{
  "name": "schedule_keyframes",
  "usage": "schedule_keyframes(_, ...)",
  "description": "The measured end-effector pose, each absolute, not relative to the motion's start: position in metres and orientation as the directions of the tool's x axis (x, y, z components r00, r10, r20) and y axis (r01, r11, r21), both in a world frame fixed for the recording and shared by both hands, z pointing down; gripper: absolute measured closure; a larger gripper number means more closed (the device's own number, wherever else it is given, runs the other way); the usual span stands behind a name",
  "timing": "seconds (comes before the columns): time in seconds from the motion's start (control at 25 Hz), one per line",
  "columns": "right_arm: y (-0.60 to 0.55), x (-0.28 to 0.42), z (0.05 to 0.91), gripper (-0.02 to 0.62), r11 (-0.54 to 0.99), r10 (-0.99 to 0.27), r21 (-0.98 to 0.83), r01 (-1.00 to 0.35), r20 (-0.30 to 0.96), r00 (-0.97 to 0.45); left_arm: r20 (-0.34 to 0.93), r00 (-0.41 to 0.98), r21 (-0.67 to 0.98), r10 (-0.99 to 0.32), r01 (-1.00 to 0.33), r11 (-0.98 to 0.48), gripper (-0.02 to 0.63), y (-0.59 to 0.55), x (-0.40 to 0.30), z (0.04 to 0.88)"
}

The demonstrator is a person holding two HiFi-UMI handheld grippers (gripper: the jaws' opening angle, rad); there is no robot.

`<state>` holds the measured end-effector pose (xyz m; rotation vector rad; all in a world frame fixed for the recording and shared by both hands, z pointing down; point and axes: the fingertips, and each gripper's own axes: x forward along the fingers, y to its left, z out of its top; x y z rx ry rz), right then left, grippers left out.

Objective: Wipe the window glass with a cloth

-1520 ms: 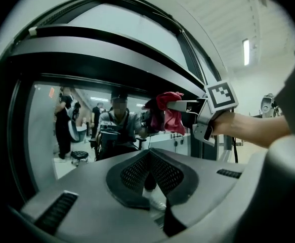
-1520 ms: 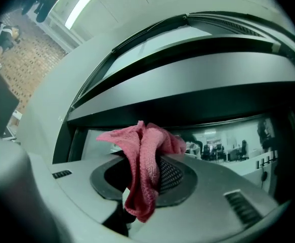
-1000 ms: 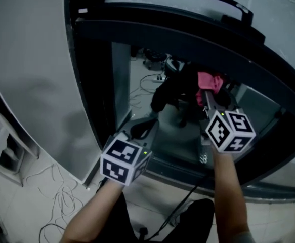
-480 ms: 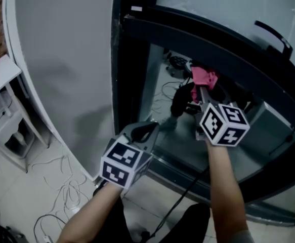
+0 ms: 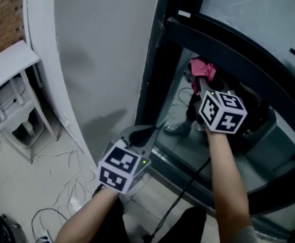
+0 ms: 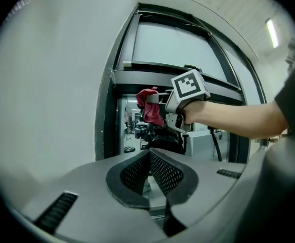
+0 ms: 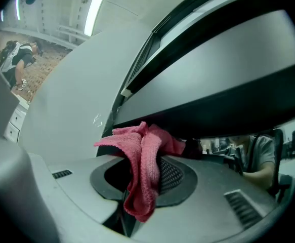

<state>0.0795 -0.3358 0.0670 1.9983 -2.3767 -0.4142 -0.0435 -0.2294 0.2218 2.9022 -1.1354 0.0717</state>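
**While one gripper hangs empty, the other grips the one cloth**

Though two grippers show, only one carries anything. The left gripper (image 5: 146,133) has its jaws pressed together on nothing, low beside the dark window frame (image 5: 152,80). The right gripper (image 5: 200,83) is clamped on the single cloth (image 5: 203,69), pink, knitted and crumpled, up at the window glass (image 5: 261,140). Contact with the glass is unclear; reflections muddle the pane.

1. Ahead of the right gripper's (image 5: 201,81) jaws: the window glass (image 5: 178,104), with the cloth (image 7: 142,181) pinched between them.
2. Just above them: the dark frame bar (image 7: 228,105).
3. The left gripper's (image 6: 149,158) closed jaws: open air ahead, grey wall (image 6: 51,85) leftward.
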Motion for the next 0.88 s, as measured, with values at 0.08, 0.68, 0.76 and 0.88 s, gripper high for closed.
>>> schedule_keyframes(0.08,-0.347,0.069,0.068,0.491,0.156,-0.969,0.223,-0.962,-0.155,-0.193,0.053,0.724,0.010,-0.688,-0.689,-0.725,0.601,-0.233,-0.055,0.226)
schedule_keyframes(0.68,-0.403,0.022,0.099,0.491,0.257,-0.960,0.282,-0.924,-0.034,-0.278,0.099,0.695,0.056,-0.713,-0.719,-0.693,0.600,-0.256,-0.088,0.264)
schedule_keyframes(0.76,-0.404,0.023,0.118,0.492,0.271,-0.959,0.278,-0.922,-0.003,-0.283,0.110,0.694,0.070,-0.712,-0.720,-0.691,0.601,-0.256,-0.088,0.274)
schedule_keyframes(0.88,-0.405,0.022,0.146,0.492,0.291,-0.956,0.265,-0.919,0.038,-0.291,0.130,0.689,0.082,-0.713,-0.724,-0.685,0.601,-0.258,-0.090,0.290)
